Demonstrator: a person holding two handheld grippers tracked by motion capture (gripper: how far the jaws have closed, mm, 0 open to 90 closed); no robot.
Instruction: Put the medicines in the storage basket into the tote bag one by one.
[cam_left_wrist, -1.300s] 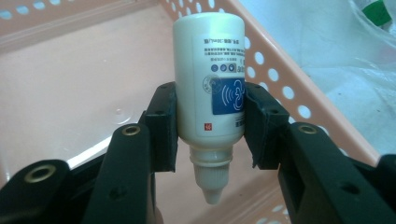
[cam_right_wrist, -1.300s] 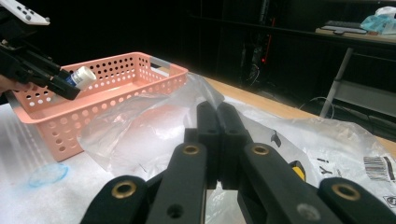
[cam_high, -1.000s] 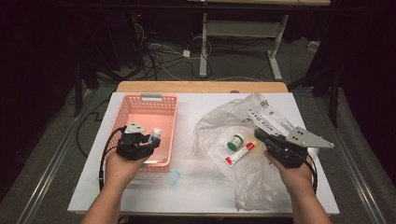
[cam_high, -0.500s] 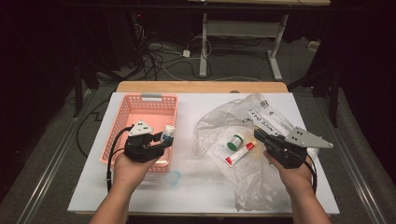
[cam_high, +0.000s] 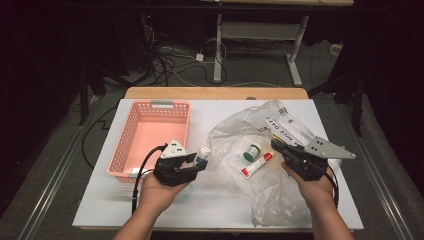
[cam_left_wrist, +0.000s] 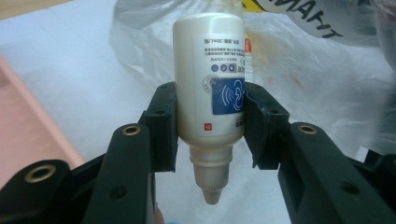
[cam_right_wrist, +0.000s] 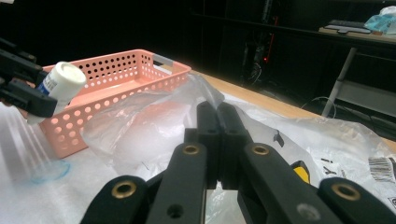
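Label print on small white plastic dropper bottle (cam_left_wrist: 210, 100) too small to read. Left tongs (cam_high: 196, 161) pinch bottle by its sides, held above bench just beside pink perforated plastic basket (cam_high: 131, 151) at left edge. Since earlier frame, bottle carried off basket rim toward crumpled clear plastic bag (cam_high: 235, 131). Right tongs (cam_right_wrist: 217, 122) pressed together on bag fold.

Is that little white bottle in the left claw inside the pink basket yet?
No. The white bottle sits clamped in the left claw, just outside the pink basket.
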